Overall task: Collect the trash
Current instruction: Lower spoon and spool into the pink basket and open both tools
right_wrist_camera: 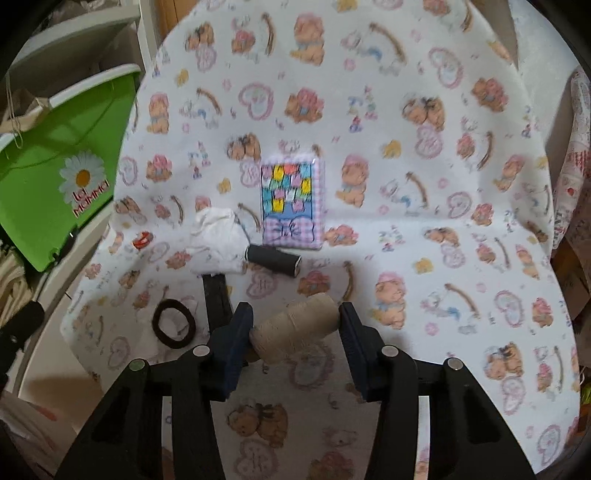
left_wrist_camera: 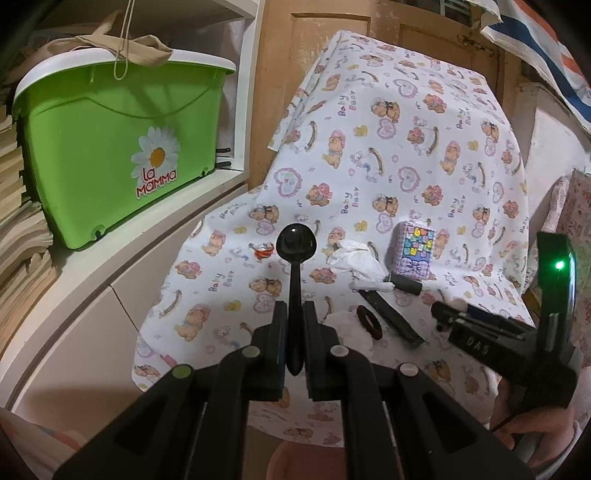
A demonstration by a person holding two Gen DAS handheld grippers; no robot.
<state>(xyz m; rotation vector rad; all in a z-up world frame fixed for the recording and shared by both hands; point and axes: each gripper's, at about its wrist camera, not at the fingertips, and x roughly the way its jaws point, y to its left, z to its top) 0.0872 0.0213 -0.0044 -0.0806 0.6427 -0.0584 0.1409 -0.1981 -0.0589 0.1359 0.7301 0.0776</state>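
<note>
My left gripper (left_wrist_camera: pixel 294 314) is shut on the handle of a black plastic spoon (left_wrist_camera: pixel 294 245), bowl pointing away, held above the bear-print cloth (left_wrist_camera: pixel 406 129). My right gripper (right_wrist_camera: pixel 295 319) is shut on a beige spool of thread (right_wrist_camera: pixel 295 330), held by its ends just above the cloth. On the cloth lie a crumpled white tissue (right_wrist_camera: pixel 218 240), also in the left wrist view (left_wrist_camera: pixel 354 258), a small red wrapper (right_wrist_camera: pixel 142 239), a black spool (right_wrist_camera: pixel 273 260), a brown hair tie (right_wrist_camera: pixel 173 323), a black flat strip (right_wrist_camera: pixel 218 299) and a checked tissue pack (right_wrist_camera: pixel 291 201).
A green "La Mamma" bin (left_wrist_camera: pixel 110 147) with a white lid stands on a white shelf (left_wrist_camera: pixel 147 229) to the left of the cloth. Stacked papers (left_wrist_camera: pixel 18 240) lie at the far left. A wooden door (left_wrist_camera: pixel 332 22) is behind. The right gripper's body (left_wrist_camera: pixel 517 343) shows at right.
</note>
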